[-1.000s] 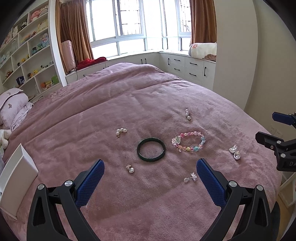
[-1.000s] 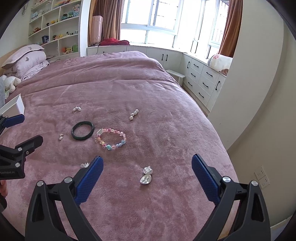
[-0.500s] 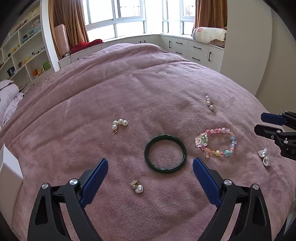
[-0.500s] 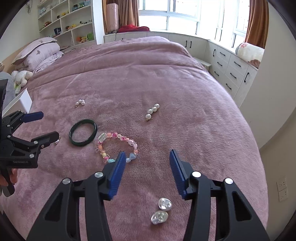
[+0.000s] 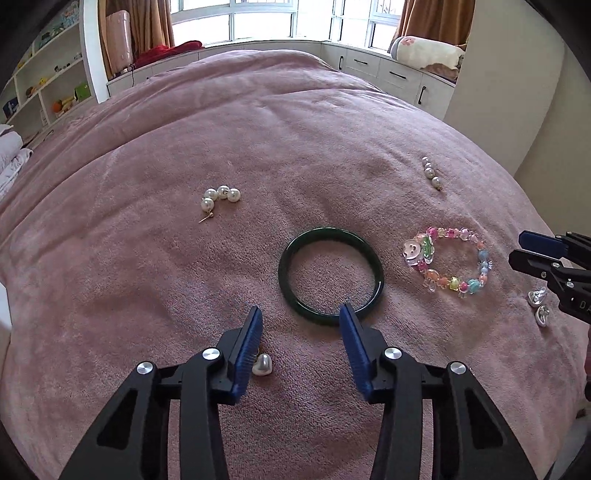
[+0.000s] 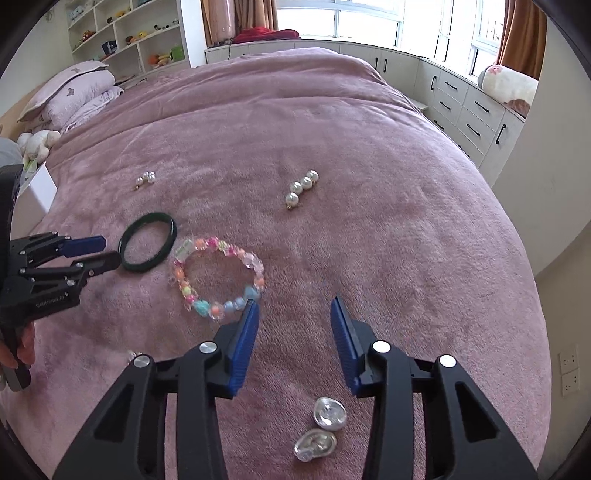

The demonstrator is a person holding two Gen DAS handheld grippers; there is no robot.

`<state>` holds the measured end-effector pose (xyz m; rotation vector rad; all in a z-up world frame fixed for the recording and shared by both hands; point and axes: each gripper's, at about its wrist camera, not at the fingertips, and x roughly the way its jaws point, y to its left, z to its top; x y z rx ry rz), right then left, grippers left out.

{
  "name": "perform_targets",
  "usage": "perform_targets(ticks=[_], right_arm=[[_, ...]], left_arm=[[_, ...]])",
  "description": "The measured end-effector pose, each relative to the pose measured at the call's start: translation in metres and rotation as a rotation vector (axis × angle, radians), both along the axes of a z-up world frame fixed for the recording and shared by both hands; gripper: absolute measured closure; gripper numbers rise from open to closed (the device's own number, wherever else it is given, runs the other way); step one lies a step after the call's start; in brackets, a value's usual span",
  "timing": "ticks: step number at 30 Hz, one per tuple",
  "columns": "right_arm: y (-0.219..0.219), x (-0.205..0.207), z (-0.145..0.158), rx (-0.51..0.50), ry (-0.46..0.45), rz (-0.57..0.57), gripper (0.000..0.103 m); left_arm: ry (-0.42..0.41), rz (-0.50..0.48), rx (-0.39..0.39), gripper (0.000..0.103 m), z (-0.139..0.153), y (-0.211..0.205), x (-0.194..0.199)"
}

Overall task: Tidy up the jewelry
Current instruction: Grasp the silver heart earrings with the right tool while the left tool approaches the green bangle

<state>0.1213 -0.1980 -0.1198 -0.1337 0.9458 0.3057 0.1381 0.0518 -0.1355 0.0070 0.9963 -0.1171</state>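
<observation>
Bed under a mauve plush blanket is filling a room with bay windows and toy shelves. Left gripper and right gripper are hovering part-open, empty. Green bangle and beaded bracelet are lying mid-blanket among pearl earrings.
</observation>
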Motion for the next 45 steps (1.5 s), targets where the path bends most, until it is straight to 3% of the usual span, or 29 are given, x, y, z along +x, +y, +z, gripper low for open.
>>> perform_targets(ticks=[7,10,14,23,34,36,45], right_arm=[[-0.02,-0.028,-0.012,-0.037,0.029,-0.027,0.062],[-0.023,-0.035,-0.02,-0.041,0.047,-0.024,0.063],[-0.025,-0.04,-0.028,-0.036,0.05,-0.014,0.083],[-0.028,-0.043,-0.024,-0.015,0.043,-0.005,0.084],[-0.024,-0.04,0.013,0.048,0.015,-0.003,0.084],[-0.019,-0.039,0.021,0.06,0.009,0.001,0.084],[0.03,-0.038,0.056,0.076,-0.039,0.07,0.084]], left_arm=[[0.004,0.003,0.009,0.055,-0.004,-0.001,0.011],[0.021,0.002,0.002,0.073,-0.009,-0.003,0.019],[0.014,0.021,0.003,0.077,-0.013,-0.003,0.019],[-0.007,0.035,-0.035,0.087,-0.006,0.005,0.018],[-0.103,0.019,-0.06,0.09,0.046,0.023,-0.006],[-0.127,0.019,-0.055,0.097,0.057,0.029,-0.014],[-0.197,0.047,-0.04,0.097,0.095,0.062,-0.04]])
